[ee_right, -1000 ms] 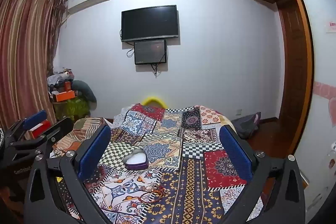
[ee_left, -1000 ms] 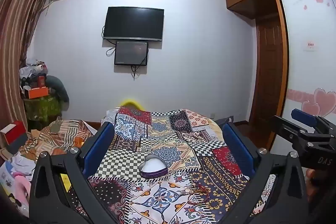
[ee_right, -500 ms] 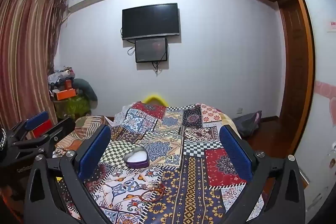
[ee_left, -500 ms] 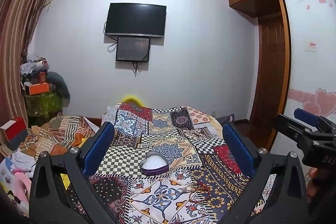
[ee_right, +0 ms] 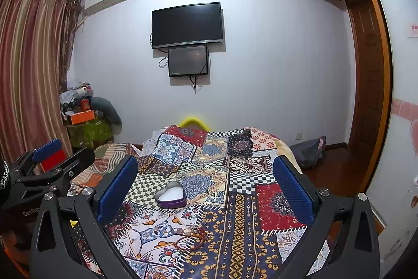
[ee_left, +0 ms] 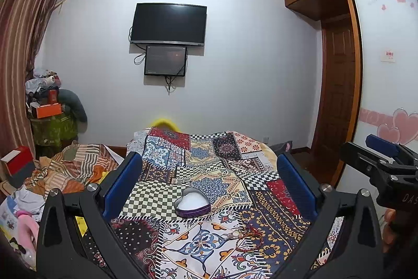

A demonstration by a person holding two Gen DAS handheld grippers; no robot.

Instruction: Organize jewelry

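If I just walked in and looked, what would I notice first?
Probably the bright patchwork blanket covering the bed in the middle of the room. On it sits an open heart-shaped purple box with a white inside, and a tangle of red beaded bracelets lies nearer the camera. High on the far wall hangs a black TV above a smaller screen.

One heart-shaped jewelry box (ee_left: 192,202), one beaded bracelet (ee_left: 248,235) and two wall screens (ee_left: 168,24) are counted.
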